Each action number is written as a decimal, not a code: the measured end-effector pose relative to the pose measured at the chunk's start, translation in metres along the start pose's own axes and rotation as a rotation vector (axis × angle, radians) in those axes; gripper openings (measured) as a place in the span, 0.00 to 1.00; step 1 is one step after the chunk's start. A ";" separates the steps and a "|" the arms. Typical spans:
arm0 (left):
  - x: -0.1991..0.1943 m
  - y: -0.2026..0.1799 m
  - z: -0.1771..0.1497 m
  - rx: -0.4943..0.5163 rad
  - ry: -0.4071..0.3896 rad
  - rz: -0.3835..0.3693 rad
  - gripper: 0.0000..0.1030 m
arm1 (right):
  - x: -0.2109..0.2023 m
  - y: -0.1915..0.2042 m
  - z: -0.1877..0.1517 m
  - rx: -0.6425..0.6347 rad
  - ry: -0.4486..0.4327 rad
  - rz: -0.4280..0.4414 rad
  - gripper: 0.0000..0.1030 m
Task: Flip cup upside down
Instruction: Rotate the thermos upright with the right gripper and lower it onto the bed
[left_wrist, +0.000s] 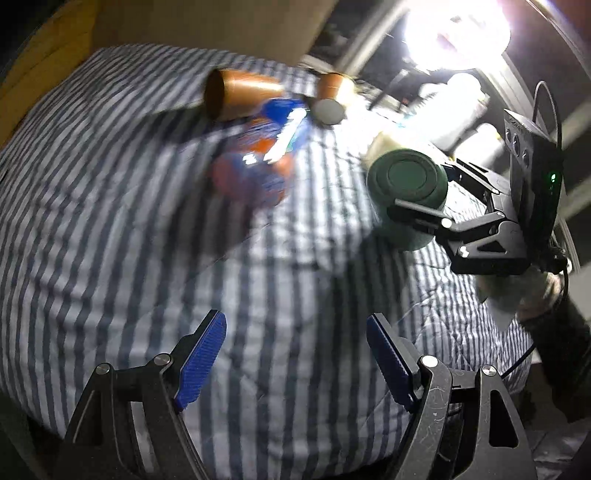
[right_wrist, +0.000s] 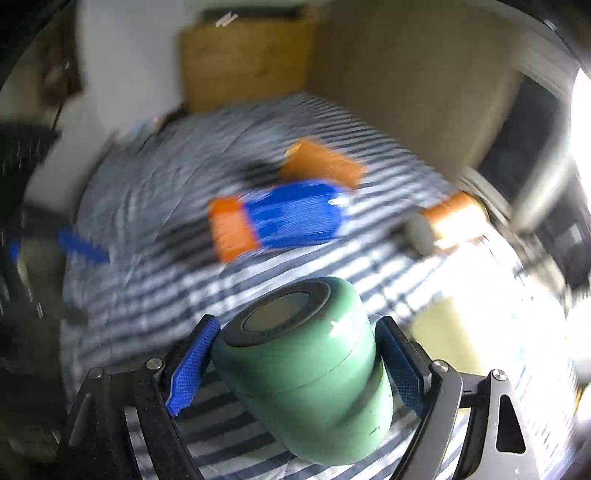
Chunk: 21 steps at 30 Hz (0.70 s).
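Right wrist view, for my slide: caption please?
Right gripper clamps a tilted green cup above the striped bedding.

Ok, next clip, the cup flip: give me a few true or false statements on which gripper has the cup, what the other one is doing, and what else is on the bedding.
1. The right gripper is shut on the green cup. True.
2. The left gripper also clamps the cup. False: its jaws stand open with only the striped bedding between them.
3. The green cup stands upright on the bedding. False: it is held tilted, its dark base end turned toward the cameras.
4. An orange cup lies on its side on the bedding. True.
5. The bedding is plain white. False: it is striped blue and white.
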<state>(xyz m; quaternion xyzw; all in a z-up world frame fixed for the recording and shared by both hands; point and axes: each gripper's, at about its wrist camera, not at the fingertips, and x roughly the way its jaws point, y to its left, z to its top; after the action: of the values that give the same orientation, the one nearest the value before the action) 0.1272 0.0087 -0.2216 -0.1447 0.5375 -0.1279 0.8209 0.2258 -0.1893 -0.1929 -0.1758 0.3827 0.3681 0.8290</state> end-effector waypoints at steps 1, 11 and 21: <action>0.003 -0.005 0.004 0.021 0.003 -0.007 0.79 | -0.004 -0.005 -0.001 0.041 -0.023 -0.010 0.80; 0.037 -0.053 0.044 0.207 0.027 -0.084 0.79 | -0.047 -0.038 -0.045 0.376 -0.213 -0.120 0.76; 0.049 -0.070 0.057 0.275 0.027 -0.104 0.79 | -0.063 -0.047 -0.059 0.449 -0.233 -0.158 0.75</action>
<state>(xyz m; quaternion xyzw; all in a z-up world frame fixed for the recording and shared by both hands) 0.1952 -0.0686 -0.2151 -0.0568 0.5176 -0.2449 0.8179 0.2031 -0.2843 -0.1821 0.0268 0.3416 0.2257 0.9120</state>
